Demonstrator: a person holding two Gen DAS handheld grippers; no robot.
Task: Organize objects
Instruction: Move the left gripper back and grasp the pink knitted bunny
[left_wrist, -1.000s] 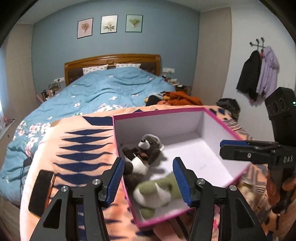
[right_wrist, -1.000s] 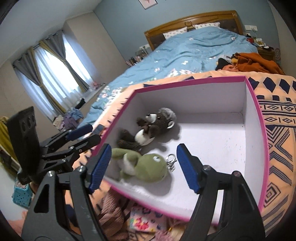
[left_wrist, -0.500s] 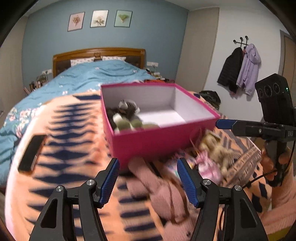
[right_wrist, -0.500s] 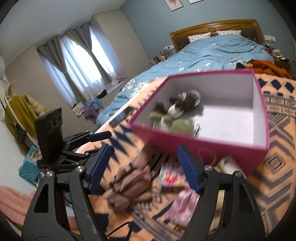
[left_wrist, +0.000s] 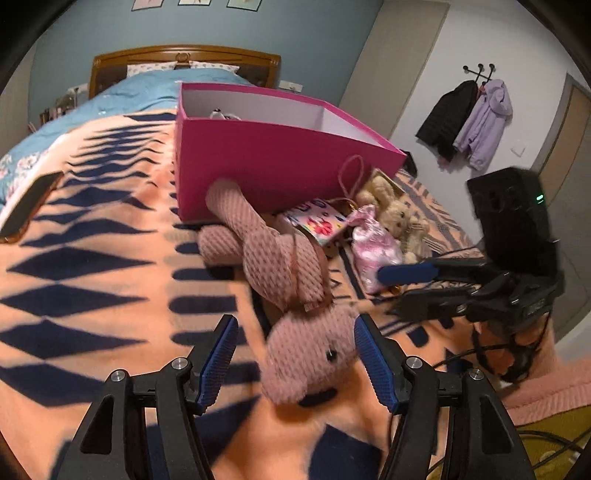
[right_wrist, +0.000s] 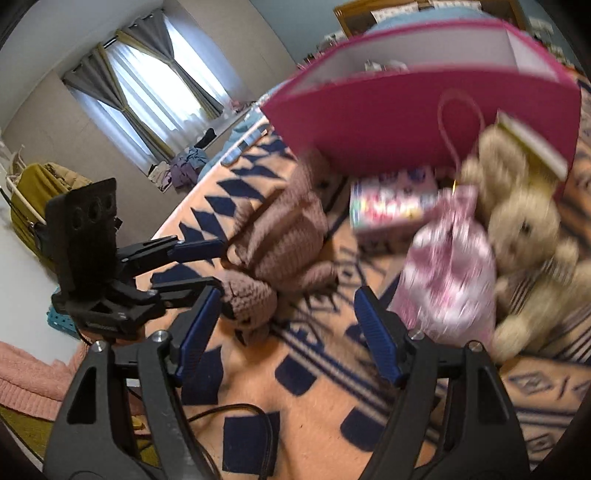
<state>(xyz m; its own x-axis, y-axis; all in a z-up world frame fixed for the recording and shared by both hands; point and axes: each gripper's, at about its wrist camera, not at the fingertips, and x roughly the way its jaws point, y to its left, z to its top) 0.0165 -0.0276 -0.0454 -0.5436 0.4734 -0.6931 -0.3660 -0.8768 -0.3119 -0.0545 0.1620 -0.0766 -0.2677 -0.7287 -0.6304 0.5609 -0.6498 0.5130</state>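
plush rabbit (left_wrist: 280, 266) before box (left_wrist: 280, 162), on blanket (left_wrist: 92, 258)

**Two low wrist views over the blanket's near edge**

The left wrist view faces the headboard, close above the pink knitted rabbit (left_wrist: 291, 258). The right wrist view angles toward the window. Both share the magenta box (left_wrist: 280, 162), the rabbit and the beige plush (right_wrist: 524, 229).

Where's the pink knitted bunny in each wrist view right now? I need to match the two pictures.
Left wrist: pink knitted bunny lies centre, its head between the open left gripper fingers.
Right wrist: bunny sits left of centre, beside the left gripper.
Shared landmark: the magenta box behind it.
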